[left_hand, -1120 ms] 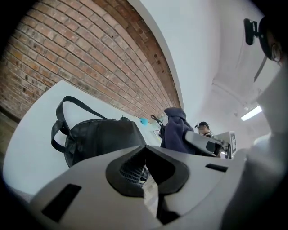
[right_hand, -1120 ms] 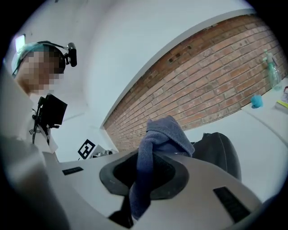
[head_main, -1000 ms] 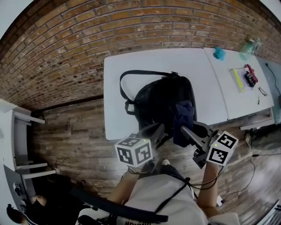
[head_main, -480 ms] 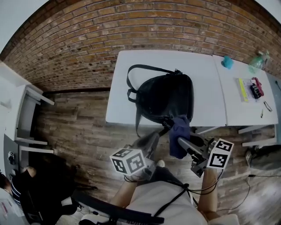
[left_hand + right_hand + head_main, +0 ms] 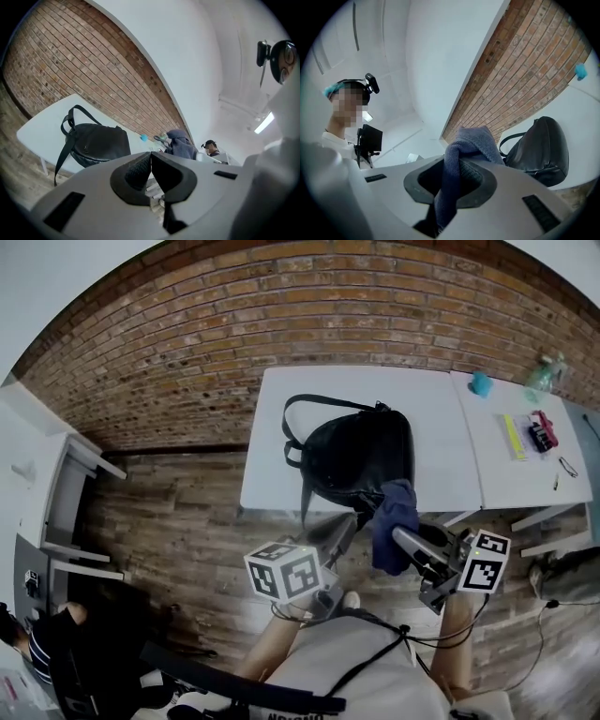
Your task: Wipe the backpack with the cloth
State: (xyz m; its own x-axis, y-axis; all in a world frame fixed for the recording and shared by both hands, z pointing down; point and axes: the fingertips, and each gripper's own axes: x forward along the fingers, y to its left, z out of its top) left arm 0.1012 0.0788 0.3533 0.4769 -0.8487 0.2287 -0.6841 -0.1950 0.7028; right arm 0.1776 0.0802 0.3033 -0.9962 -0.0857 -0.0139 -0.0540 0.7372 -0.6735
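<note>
On the white surface [image 5: 281,427], the backpack [image 5: 361,451] lies near the front edge.
Right gripper [image 5: 452,176] fingers pinch the blue cloth [image 5: 394,521] beside the backpack's near end; left gripper [image 5: 151,159] fingers are closed, empty.

Brick wall [image 5: 281,315]; plank floor [image 5: 169,521]; perhaps white shelving [image 5: 42,488]

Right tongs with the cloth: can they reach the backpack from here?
Probably yes. The right tongs are shut on the cloth, the backpack lies at the table's near edge just ahead, and nothing stands between them.
</note>
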